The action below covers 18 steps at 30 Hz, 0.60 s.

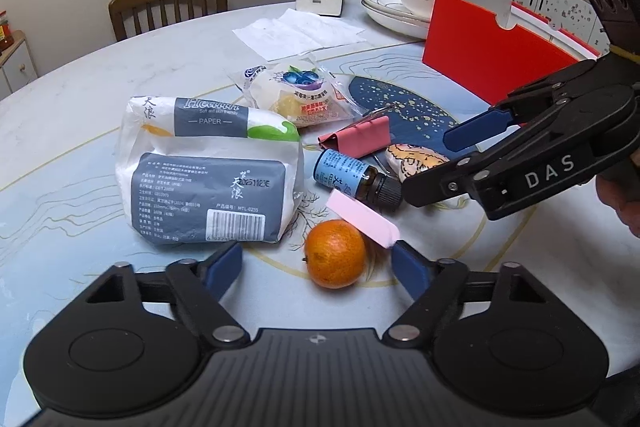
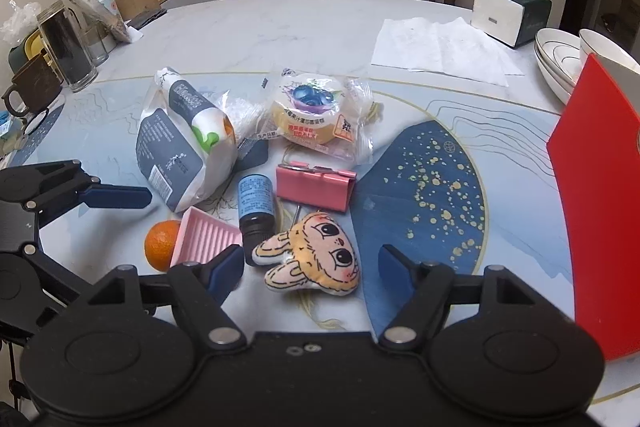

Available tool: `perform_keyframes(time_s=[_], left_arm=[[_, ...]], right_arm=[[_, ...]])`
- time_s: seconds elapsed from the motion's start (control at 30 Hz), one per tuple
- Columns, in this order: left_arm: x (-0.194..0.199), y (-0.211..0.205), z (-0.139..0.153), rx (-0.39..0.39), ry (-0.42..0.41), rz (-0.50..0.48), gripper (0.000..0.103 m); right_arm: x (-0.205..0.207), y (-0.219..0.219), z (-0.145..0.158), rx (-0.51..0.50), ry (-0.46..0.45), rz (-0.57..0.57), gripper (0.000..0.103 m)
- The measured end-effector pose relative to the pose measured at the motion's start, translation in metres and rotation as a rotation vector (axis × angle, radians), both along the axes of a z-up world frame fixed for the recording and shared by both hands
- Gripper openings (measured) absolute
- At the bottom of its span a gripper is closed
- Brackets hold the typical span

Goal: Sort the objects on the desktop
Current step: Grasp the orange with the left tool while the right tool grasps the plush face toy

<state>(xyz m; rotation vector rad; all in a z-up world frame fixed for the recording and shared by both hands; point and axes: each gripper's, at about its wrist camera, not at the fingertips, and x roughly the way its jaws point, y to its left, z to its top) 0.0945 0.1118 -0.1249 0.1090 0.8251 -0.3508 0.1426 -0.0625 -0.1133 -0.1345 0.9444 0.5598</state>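
- Nearest us, our left gripper (image 1: 318, 267) gapes wide around one orange (image 1: 335, 253), touching nothing.
- We hold our right gripper (image 2: 312, 267) wide too, the plush rabbit face (image 2: 316, 255) between its fingers.
- One pink tray (image 2: 206, 241) half hides the orange; one brown bottle (image 2: 256, 203) lies beside it.
- Toward the table's (image 2: 300, 27) right edge, the red box (image 2: 600, 187) is cut off.
- One pink clip (image 2: 316, 187), one pastry (image 2: 316, 115), one tissue pack (image 1: 208, 167).

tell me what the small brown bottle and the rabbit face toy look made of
Small brown bottle with blue label: likely dark glass, glossy, with a ribbed black plastic cap. Flat rabbit-face toy: soft plush fabric, matte and fuzzy, with printed or stitched eyes.
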Motion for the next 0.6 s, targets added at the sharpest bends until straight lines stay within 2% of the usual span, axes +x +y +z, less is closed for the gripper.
perform_keyframes(time_s=[0.1,0.2,0.27,0.37,0.6], left_arm=[[-0.0003,-0.0007,0.0,-0.002,0.001,-0.004,0.067],[-0.0012,-0.0003,0.0005,-0.008,0.003,-0.005,0.062],[-0.0021,0.0,0.0009,-0.011,0.003,-0.006,0.054],[-0.003,-0.0004,0.0011,-0.012,0.006,-0.005,0.043],[-0.0067,-0.001,0.0038,0.001,0.013,0.003,0.033]], right_arm=[[0.0013,0.0008,-0.001,-0.002,-0.002,0.006,0.072],[0.003,0.0007,-0.0024,-0.001,0.003,0.011,0.063],[0.0038,0.0002,-0.0032,0.009,0.014,0.015,0.058],[0.0026,0.0016,-0.0026,0.008,0.01,0.02,0.057],[0.0006,-0.0004,-0.0007,0.008,-0.002,0.009,0.054]])
